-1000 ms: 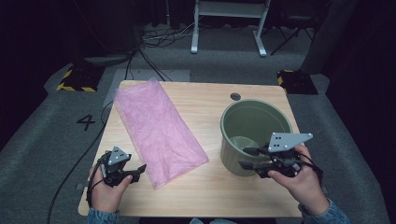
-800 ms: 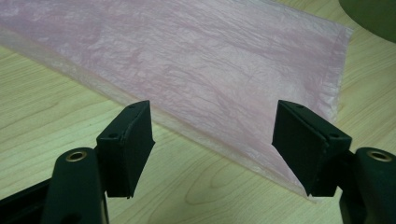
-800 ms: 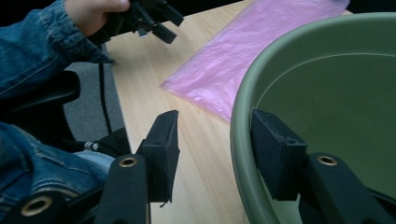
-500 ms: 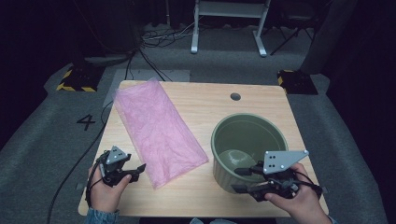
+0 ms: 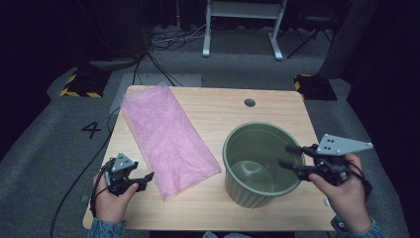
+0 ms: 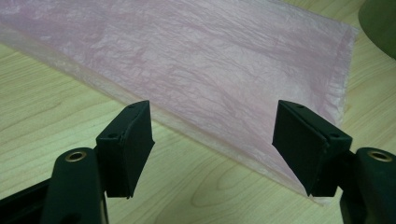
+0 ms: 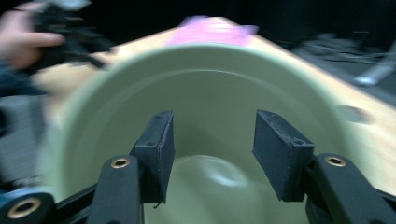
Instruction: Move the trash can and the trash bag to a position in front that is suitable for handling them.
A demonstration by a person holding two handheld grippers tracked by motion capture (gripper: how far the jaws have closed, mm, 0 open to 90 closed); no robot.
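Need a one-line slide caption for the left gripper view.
Open left gripper poised at the near edge of the pink bag on the table.

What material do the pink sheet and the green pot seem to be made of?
Pink sheet: probably thin plastic film, perhaps a flat bag; it is translucent, finely wrinkled and slightly glossy, with a crimped edge. Green pot: likely moulded plastic, though glazed ceramic is possible; smooth matte olive surface, ribbed outer wall, soft highlight on the inner floor.
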